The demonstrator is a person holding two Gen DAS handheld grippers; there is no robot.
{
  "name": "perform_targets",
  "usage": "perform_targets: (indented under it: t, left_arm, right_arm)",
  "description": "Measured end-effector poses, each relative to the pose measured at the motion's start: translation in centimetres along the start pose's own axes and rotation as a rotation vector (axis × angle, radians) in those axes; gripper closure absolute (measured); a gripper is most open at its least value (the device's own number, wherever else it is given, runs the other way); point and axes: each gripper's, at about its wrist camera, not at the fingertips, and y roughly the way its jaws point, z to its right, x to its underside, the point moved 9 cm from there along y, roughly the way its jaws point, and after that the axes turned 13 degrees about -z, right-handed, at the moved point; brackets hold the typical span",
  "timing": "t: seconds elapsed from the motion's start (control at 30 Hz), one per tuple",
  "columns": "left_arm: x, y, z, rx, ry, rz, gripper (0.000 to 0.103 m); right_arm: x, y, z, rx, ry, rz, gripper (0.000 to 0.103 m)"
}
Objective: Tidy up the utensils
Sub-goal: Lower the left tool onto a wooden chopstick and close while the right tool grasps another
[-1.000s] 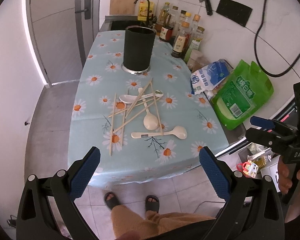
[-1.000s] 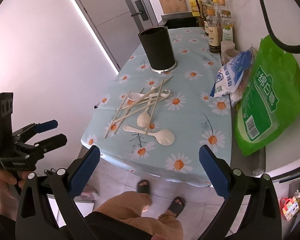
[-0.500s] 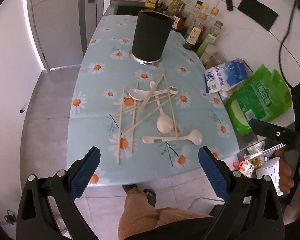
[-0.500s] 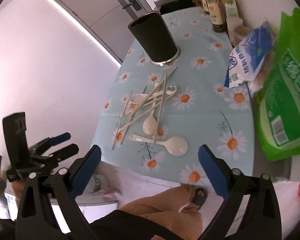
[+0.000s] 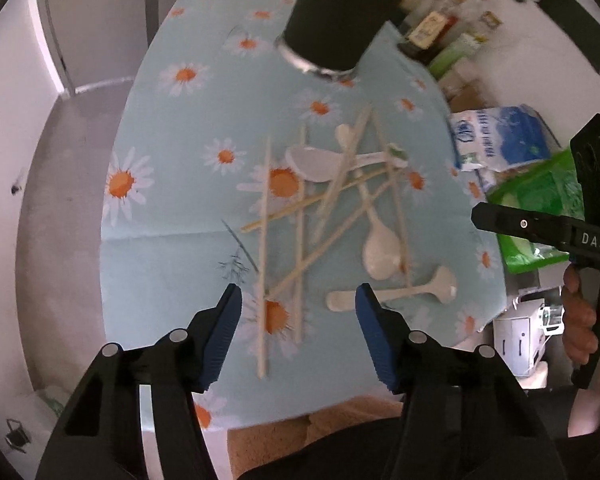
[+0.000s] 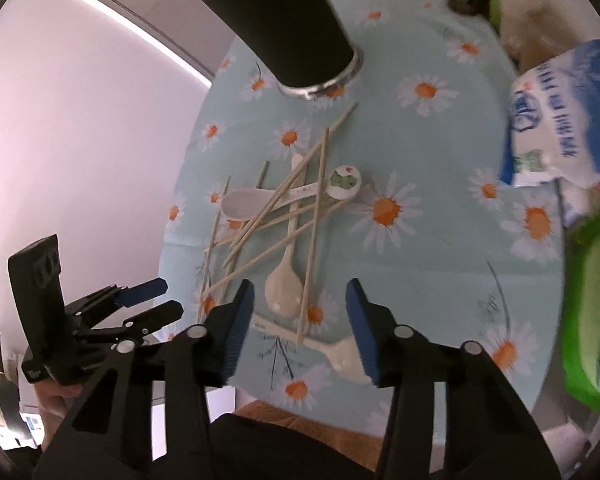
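Several wooden chopsticks (image 5: 300, 232) and three white spoons (image 5: 380, 256) lie crossed in a pile on the daisy tablecloth (image 5: 172, 240). A tall black utensil holder (image 5: 336, 20) stands behind them, also in the right wrist view (image 6: 288, 28). My left gripper (image 5: 298, 308) is open and empty, low over the near chopstick ends. My right gripper (image 6: 300, 312) is open and empty, over the near spoons (image 6: 284, 292). Each gripper shows at the edge of the other's view.
A blue-and-white bag (image 5: 500, 140) and a green bag (image 5: 540, 208) lie at the table's right edge. Bottles (image 5: 432, 32) stand at the back right by the wall. The table's near edge (image 5: 260, 412) is just below the grippers; the floor (image 5: 68, 184) lies to the left.
Both grippers have moved forward and down toward the pile, and their jaws have narrowed but stay open. The utensils have not moved.
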Motion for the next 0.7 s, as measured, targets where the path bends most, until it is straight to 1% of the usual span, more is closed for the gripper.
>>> perform_targets:
  t: [0.03, 0.07, 0.13, 0.17, 0.2, 0.27, 0.33, 0.4, 0.43, 0.47, 0.5, 0.57, 0.67, 0.7]
  left_arm:
    - [-0.3, 0.3, -0.4, 0.008, -0.008, -0.006, 0.047]
    - [-0.7, 0.6, -0.8, 0.025, -0.017, -0.010, 0.047]
    - [-1.4, 1.2, -1.5, 0.055, -0.036, -0.024, 0.048]
    - [-1.7, 1.6, -1.9, 0.061, -0.044, -0.033, 0.049]
    - [-1.8, 1.8, -2.1, 0.066, -0.046, -0.040, 0.053]
    - [-2.2, 2.8, -2.7, 0.075, -0.051, -0.072, 0.054]
    - [-2.7, 3.0, -2.6, 0.103, -0.037, -0.073, 0.056]
    - [-3.1, 3.1, -2.8, 0.113, -0.041, -0.085, 0.060]
    - [-3.3, 3.1, -2.8, 0.118, -0.041, -0.089, 0.060]
    - [-3.4, 3.1, -2.8, 0.124, -0.035, -0.100, 0.063]
    - [-3.5, 3.3, -2.7, 0.125, -0.029, -0.109, 0.068]
    - [-3.4, 3.5, -2.3, 0.121, -0.006, -0.133, 0.069]
    - [-3.5, 3.7, -2.1, 0.106, 0.016, -0.147, 0.071]
    - [-3.5, 3.8, -2.1, 0.109, 0.012, -0.155, 0.077]
  right_arm:
    - [-0.4, 0.6, 0.2, 0.006, 0.011, -0.021, 0.060]
    - [-0.7, 1.2, 0.3, 0.004, 0.013, -0.040, 0.062]
    - [-1.5, 2.3, 0.6, 0.015, 0.030, -0.075, 0.064]
    - [-1.9, 2.7, 0.8, 0.017, 0.039, -0.087, 0.065]
    - [-2.2, 3.0, 0.8, 0.015, 0.040, -0.095, 0.068]
    - [-2.9, 4.0, 1.2, 0.027, 0.054, -0.127, 0.070]
    - [-3.3, 4.9, 1.2, 0.034, 0.057, -0.152, 0.076]
    - [-3.6, 5.5, 1.3, 0.029, 0.065, -0.174, 0.079]
    - [-3.9, 5.6, 1.3, 0.025, 0.068, -0.180, 0.080]
    - [-4.0, 5.8, 1.3, 0.028, 0.069, -0.187, 0.081]
    - [-4.2, 5.9, 1.3, 0.033, 0.070, -0.192, 0.082]
    - [-4.2, 5.8, 1.3, 0.033, 0.073, -0.197, 0.082]
    - [-4.3, 6.0, 1.2, 0.038, 0.071, -0.207, 0.082]
    - [-4.4, 6.3, 1.2, 0.046, 0.071, -0.213, 0.082]
